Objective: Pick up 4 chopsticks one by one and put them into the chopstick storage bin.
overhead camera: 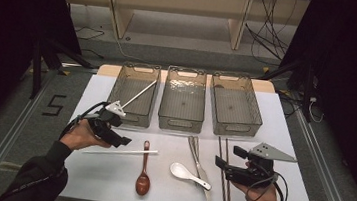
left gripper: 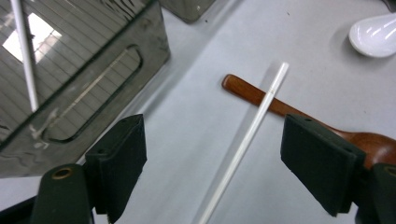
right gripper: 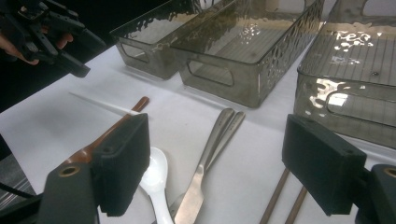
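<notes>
I am lowering the wide-open left hand-held gripper [left gripper: 212, 154] over the white chopstick [left gripper: 247, 140], light, stiff, slippery, near the tabletop's left edge, aiming mid-shaft.

Three grey bins [overhead camera: 182, 106] stand side by side along the far edge of the desk [overhead camera: 103, 178], blocking it. The near left corner lies bare. Toward the near edge, a white chopstick [overhead camera: 121, 152], wooden spoon [overhead camera: 144, 170], white spoon [overhead camera: 188, 175], knives [overhead camera: 200, 165] and brown chopsticks [overhead camera: 224, 175] leave narrow gaps.
</notes>
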